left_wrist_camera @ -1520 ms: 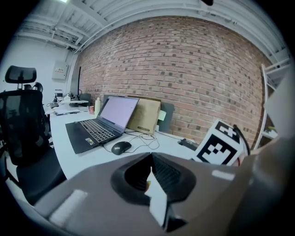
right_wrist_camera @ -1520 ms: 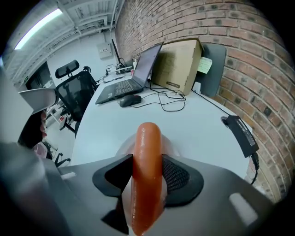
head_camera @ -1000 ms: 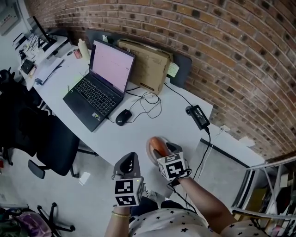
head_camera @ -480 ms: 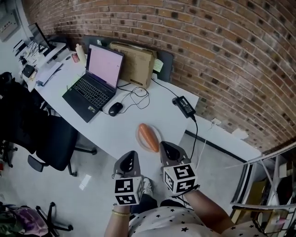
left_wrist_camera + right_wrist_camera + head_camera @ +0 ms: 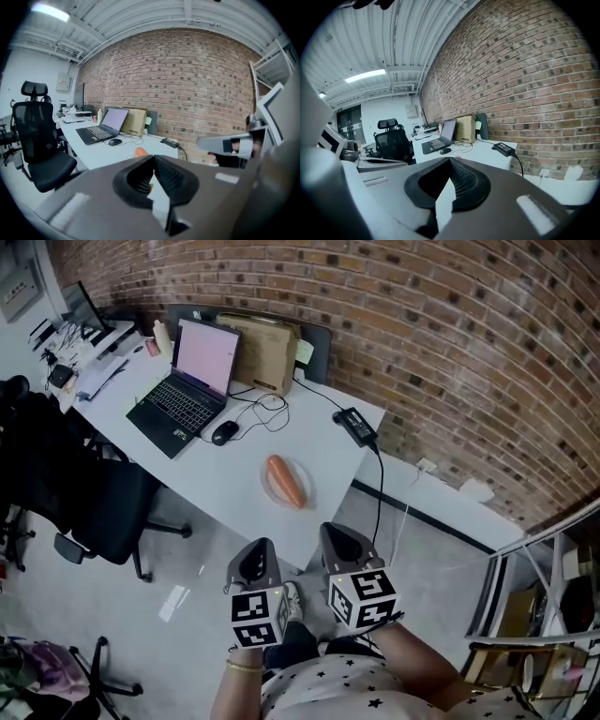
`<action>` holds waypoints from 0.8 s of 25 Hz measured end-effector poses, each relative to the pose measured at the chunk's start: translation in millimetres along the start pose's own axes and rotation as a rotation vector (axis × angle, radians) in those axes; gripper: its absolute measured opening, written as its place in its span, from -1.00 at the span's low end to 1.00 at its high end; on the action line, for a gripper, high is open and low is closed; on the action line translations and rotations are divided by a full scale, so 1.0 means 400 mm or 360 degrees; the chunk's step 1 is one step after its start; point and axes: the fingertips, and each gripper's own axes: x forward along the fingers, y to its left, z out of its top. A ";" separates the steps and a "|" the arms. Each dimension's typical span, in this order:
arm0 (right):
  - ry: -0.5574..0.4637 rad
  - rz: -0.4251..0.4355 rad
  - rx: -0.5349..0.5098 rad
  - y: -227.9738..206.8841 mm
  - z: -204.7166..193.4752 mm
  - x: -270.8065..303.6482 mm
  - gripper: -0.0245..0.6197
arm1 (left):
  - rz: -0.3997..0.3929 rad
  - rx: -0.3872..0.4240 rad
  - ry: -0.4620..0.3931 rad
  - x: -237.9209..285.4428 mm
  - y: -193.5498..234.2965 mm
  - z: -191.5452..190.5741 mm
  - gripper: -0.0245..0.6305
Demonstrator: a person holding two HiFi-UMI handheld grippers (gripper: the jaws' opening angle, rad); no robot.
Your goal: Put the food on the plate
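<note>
An orange carrot lies on a pale plate near the front edge of the white desk. Both grippers hover over the floor, well short of the desk and apart from the plate. My left gripper is shut with nothing in it, and its own view shows its jaws closed, with the carrot far beyond them. My right gripper is also shut and empty, with its jaws closed in its own view.
On the desk stand an open laptop, a mouse with a looped cable, a cardboard box and a power adapter. A black office chair sits left of the desk. The brick wall runs behind.
The right gripper has left the carrot on the plate, drawn back from the desk and shut. Both grippers now hang over the floor, farther from the plate.
</note>
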 end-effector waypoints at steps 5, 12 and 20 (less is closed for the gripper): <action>-0.0006 0.0001 0.0009 0.018 -0.014 -0.048 -0.93 | -0.0012 -0.0005 -0.0019 -0.049 -0.021 -0.007 -0.90; -0.0040 -0.0010 -0.0016 0.028 -0.004 -0.096 -0.93 | -0.0018 0.0009 -0.0051 -0.084 -0.040 0.004 -0.90; -0.0058 -0.0001 -0.0019 0.033 -0.005 -0.128 -0.93 | -0.0034 0.0042 -0.0092 -0.107 -0.069 0.017 -0.90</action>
